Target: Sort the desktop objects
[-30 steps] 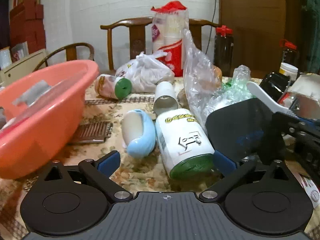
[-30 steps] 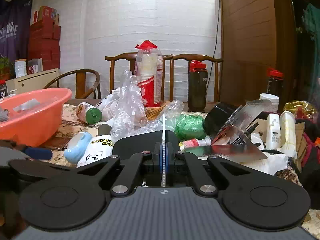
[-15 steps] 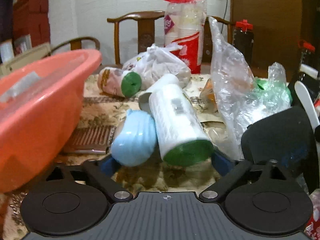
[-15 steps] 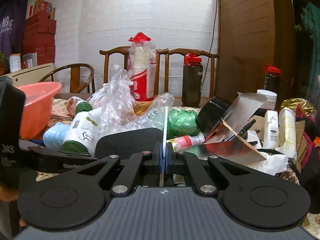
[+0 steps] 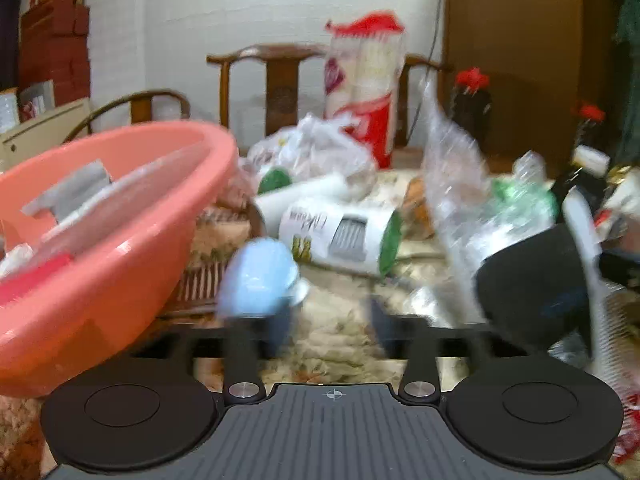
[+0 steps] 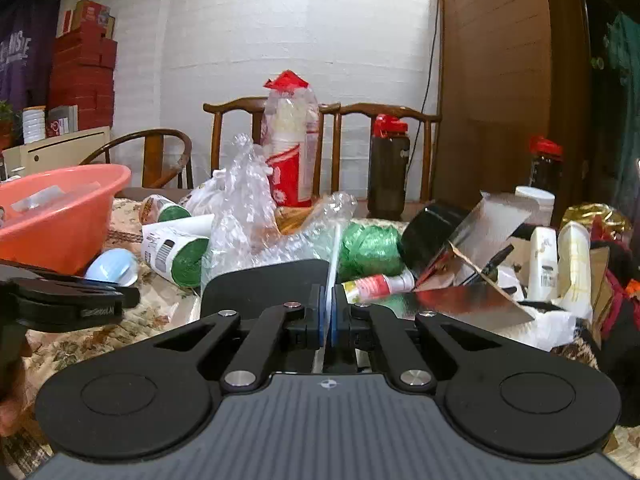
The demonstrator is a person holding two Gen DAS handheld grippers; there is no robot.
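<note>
While the left wrist view is pretty smeared, you can still see the left gripper (image 5: pixel 328 320) spread wide with nothing between its 2 fingers, low over the floral cloth on the counter (image 5: pixel 340 340). The light blue container (image 5: pixel 260 278) lies on its side touching or just in front of the left finger, hard to tell which through the blur. Right beside it is the orange basin (image 5: pixel 120 248), tilted in this view, with some flat bits inside.

Behind the blue one, the white bottle with the green cap (image 5: pixel 340 236) lies on its side, cap pointing right. A second green-capped jar (image 6: pixel 164 210) lies further back, near the white plastic bag (image 5: pixel 316 152).

The right gripper (image 6: pixel 328 316) is pressed together, pinching a thin white flat piece (image 6: pixel 335 256) that stands on edge between the blue pads. Crumpled clear plastic (image 6: pixel 248 208) and a green bundle (image 6: pixel 370 250) sit just past it, and a black dustpan-like scoop (image 6: pixel 264 286) sits right in front of the fingers.
</note>
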